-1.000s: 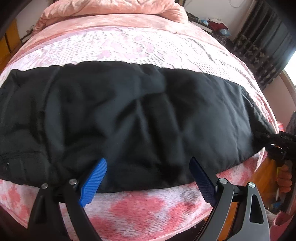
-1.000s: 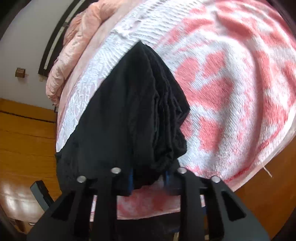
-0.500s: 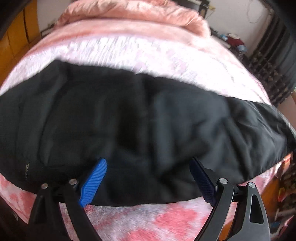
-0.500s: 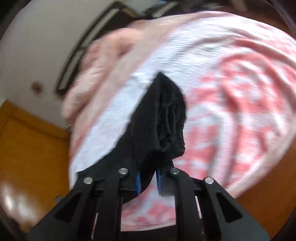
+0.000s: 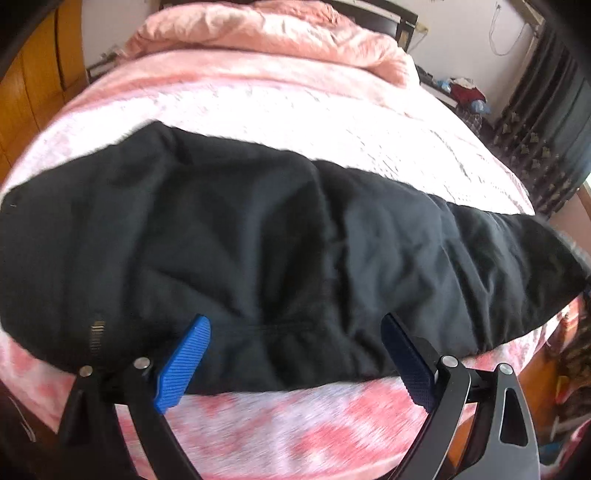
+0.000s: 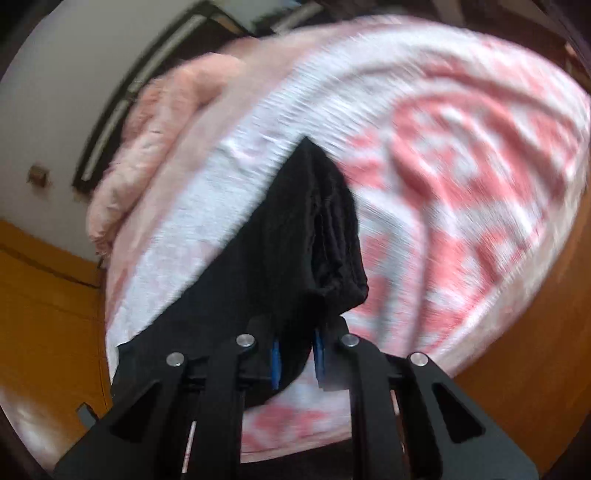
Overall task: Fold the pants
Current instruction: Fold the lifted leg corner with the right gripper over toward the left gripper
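Right tool pinches the black pants — bunched, lifted.

Pants spread across bed, filling frame middle; rumpled quilt behind at top; wardrobe upper left; curtain upper right.

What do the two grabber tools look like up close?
Both are alike. The left gripper has two black arms with cut-out holes, round silver bolts, and bright blue ribbed pads on its fingers. The right gripper has the same black arms and silver bolts, with only thin blue edges of its pads showing.
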